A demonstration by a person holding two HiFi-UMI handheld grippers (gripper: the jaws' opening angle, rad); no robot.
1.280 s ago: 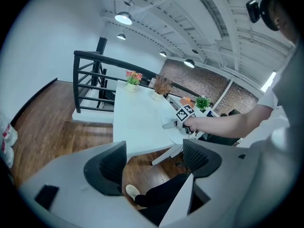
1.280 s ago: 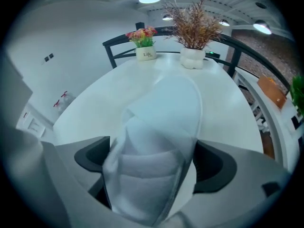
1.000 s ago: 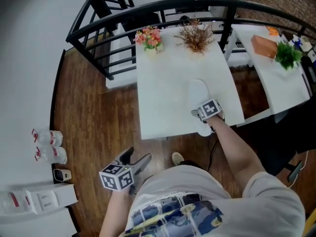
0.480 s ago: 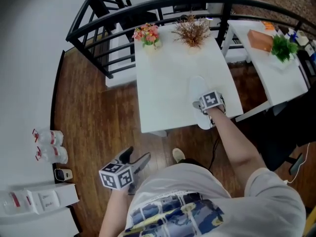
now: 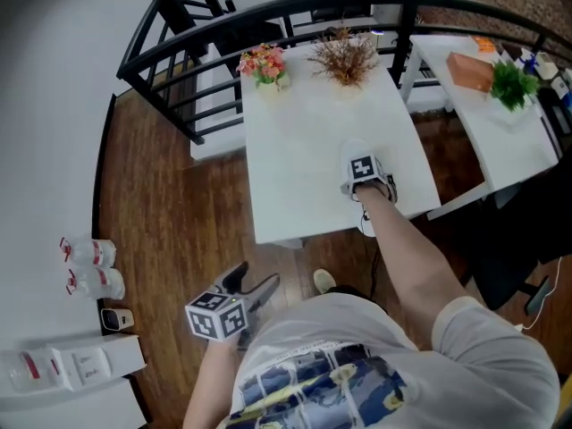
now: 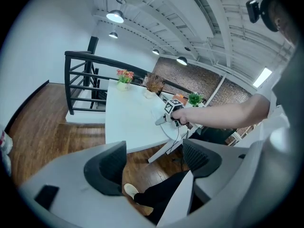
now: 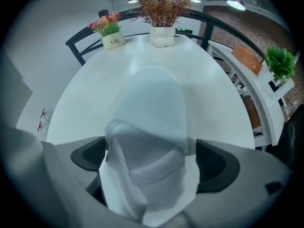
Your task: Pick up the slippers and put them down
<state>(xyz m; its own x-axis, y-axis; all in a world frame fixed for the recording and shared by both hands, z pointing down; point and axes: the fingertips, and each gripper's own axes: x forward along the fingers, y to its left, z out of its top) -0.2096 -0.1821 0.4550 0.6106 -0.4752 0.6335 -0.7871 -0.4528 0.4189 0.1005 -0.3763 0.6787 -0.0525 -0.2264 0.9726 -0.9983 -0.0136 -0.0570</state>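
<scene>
Right gripper (image 5: 365, 179) stands jaws-down over a white slipper (image 5: 355, 150) on a white table (image 5: 295, 150), its jaws spread wide.

Beyond the slipper, a pot of pink flowers (image 5: 262, 63) and a pot of dried brown sprigs (image 5: 344, 56) stand at the table's far edge, with nothing between them and the slipper, and a black railing (image 5: 179, 43) curves behind. A second table to the right holds a green plant (image 5: 514, 83). The left gripper (image 5: 253, 286) hangs low over the wooden floor, jaws apart and empty. Compared with a second ago, the right gripper sits further along the slipper, away from the near edge, and its jaws have just been opening with the slipper between them. The hand and marker cube cover the slipper's middle. Whether the fabric brushes the pads is unclear.
</scene>
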